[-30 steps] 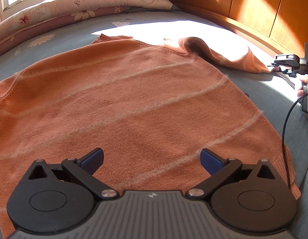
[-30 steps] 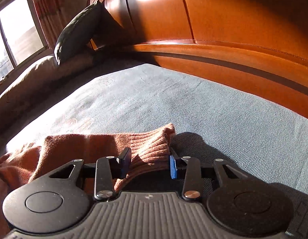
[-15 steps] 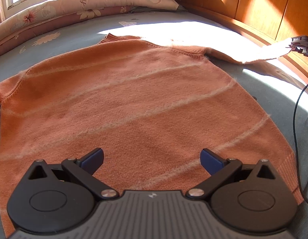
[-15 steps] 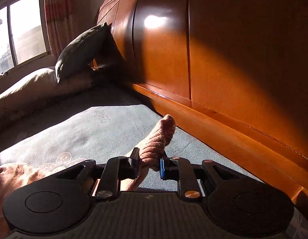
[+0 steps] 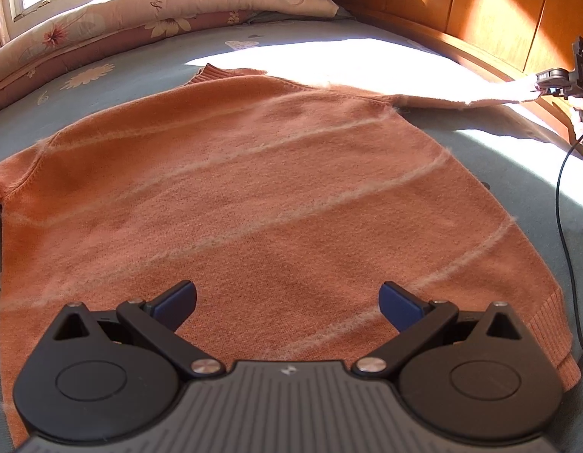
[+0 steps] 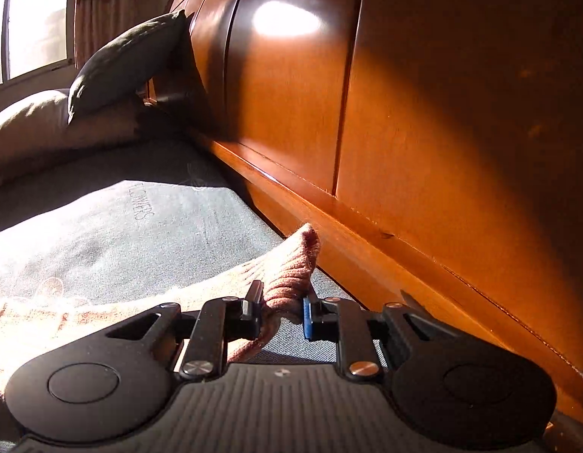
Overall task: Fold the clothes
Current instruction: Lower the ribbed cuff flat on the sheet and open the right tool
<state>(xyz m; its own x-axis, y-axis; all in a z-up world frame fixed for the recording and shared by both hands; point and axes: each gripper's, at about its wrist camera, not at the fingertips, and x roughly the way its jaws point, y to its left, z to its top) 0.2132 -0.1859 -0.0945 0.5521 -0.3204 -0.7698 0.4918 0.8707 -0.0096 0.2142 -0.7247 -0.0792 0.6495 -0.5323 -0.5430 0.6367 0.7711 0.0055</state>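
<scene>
Right wrist view: right hand-held gripper [image 6: 280,307] pinches the sweater [image 5: 272,204] cuff [image 6: 291,271]; left hand-held gripper [image 5: 287,302] gapes empty. Pull the sleeve flat, gently.

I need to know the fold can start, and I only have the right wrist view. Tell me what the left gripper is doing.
Observer: The left gripper hangs over the lower body of the orange sweater, jaws wide open, nothing between them.
Operator: Describe how the sweater body lies.
Observer: It is spread flat on the blue bedsheet, collar toward the floral quilt.
Operator: Report the sleeve I am holding, seen from that side.
Observer: The sleeve runs out straight from the shoulder toward the wooden headboard, its cuff pinched in the right gripper.
Operator: Say whether the other sleeve is out too.
Observer: Only its shoulder end shows, at the left edge of the left wrist view; the rest is out of frame.
</scene>
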